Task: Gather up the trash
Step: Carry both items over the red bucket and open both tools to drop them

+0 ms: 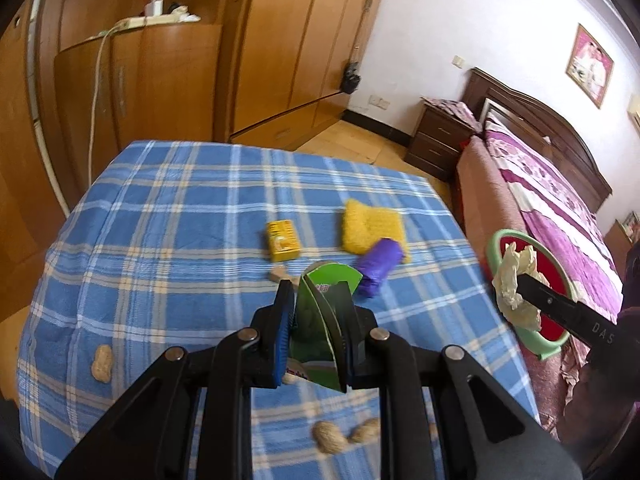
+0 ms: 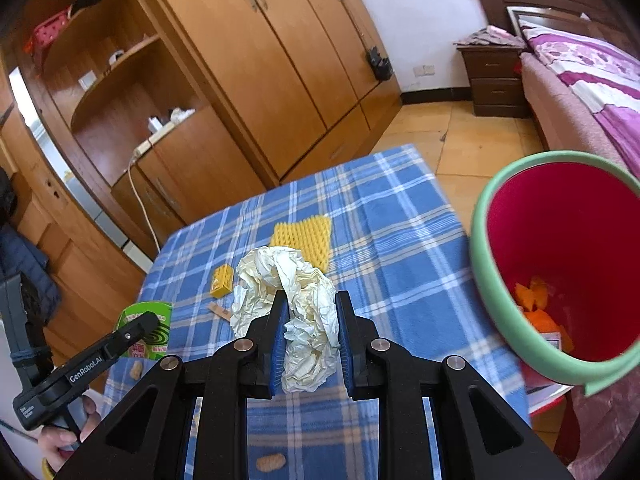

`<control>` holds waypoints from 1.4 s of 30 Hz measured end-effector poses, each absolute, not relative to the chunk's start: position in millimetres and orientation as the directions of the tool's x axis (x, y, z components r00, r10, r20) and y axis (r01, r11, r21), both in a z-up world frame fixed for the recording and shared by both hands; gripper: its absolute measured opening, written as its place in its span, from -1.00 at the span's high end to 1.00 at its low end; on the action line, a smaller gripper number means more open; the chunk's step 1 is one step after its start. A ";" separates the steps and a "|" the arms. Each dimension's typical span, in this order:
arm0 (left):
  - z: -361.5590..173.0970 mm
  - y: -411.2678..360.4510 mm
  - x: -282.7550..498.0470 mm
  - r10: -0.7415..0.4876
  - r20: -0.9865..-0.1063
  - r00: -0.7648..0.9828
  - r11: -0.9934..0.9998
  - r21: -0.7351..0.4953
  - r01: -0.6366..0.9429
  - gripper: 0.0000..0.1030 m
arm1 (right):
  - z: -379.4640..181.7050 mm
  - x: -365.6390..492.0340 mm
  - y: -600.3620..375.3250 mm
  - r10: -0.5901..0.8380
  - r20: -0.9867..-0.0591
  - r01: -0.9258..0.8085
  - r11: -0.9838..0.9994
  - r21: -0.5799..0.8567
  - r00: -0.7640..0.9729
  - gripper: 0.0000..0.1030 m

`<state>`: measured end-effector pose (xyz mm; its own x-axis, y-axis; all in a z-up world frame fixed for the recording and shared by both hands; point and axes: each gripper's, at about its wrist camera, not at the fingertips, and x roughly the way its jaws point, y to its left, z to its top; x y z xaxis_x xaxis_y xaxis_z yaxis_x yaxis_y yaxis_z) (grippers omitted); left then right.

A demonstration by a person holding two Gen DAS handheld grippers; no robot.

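Note:
My left gripper (image 1: 314, 292) is shut on a green cardboard box (image 1: 320, 320) and holds it above the blue plaid table (image 1: 160, 220). The box also shows in the right wrist view (image 2: 150, 330). My right gripper (image 2: 310, 300) is shut on a crumpled white paper wad (image 2: 296, 300), held above the table left of the red bin with a green rim (image 2: 560, 276). In the left wrist view the wad (image 1: 516, 284) hangs in front of the bin (image 1: 496, 248). Orange scraps (image 2: 536, 304) lie in the bin.
On the table lie a small yellow box (image 1: 283, 240), a yellow foam net (image 1: 368, 230), a purple roll (image 1: 378, 270), a wooden piece (image 1: 280, 272) and several peanuts (image 1: 102, 362). A wardrobe (image 2: 260, 60) stands behind; a bed (image 1: 540, 208) is at the right.

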<state>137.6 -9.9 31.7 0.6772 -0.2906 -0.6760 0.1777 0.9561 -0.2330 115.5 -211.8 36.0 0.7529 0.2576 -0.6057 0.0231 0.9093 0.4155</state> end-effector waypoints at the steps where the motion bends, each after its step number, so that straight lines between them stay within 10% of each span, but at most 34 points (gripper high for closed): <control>1: 34.2 -14.0 135.2 -0.296 -0.673 0.678 0.955 -0.230 0.189 0.60 | 39.5 110.6 -214.9 0.250 -0.598 0.027 0.910 0.415 0.761 0.55; 42: 34.1 -265.3 147.1 -0.514 -0.705 0.489 0.801 -0.191 0.568 0.60 | 24.4 26.6 -409.0 -0.093 -0.574 0.400 0.806 0.437 0.813 0.55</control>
<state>147.1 -265.3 34.1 0.4889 -0.5143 -0.7046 0.5678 0.8008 -0.1905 26.6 -409.0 24.4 0.8133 -0.0927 -0.5745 0.4003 0.8057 0.4366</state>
